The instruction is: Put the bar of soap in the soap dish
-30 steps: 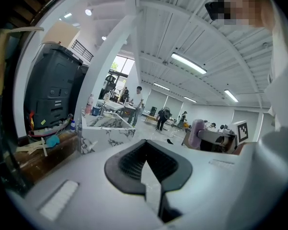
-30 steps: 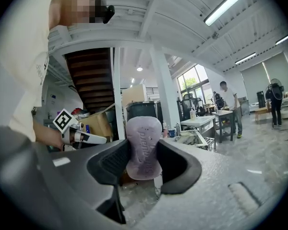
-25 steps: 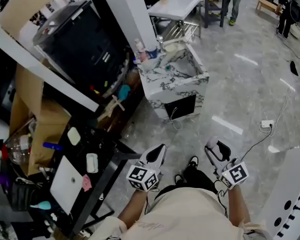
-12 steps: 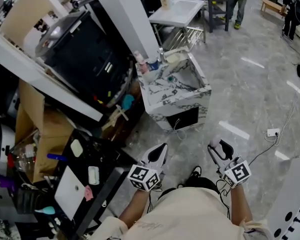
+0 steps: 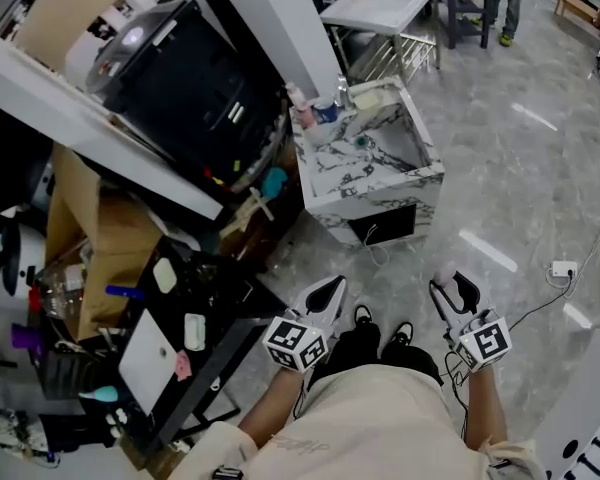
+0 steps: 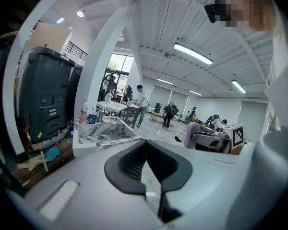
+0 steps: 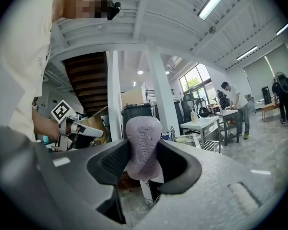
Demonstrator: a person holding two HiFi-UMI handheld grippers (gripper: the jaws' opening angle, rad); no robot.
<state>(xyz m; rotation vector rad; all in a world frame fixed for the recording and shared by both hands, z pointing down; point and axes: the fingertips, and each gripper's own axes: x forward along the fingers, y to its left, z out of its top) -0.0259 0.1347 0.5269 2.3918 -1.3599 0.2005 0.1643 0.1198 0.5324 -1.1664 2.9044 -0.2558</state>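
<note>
A lilac bar of soap stands upright between the jaws of my right gripper, which is shut on it. From the head view the soap shows at the tip of the right gripper, held low over the grey floor. My left gripper is beside it with its jaws together and nothing in them. Ahead stands a marble sink unit. A pale cream dish sits on its far rim, well away from both grippers.
Bottles stand on the sink's left corner. A large black machine and a white slanted beam are at the left. A cluttered black table with a white laptop is near left. A power strip and cable lie on the floor.
The person has stepped forward, so the marble sink unit looks slightly larger and nearer. Both grippers keep the same pose, with the soap still in the right one.
</note>
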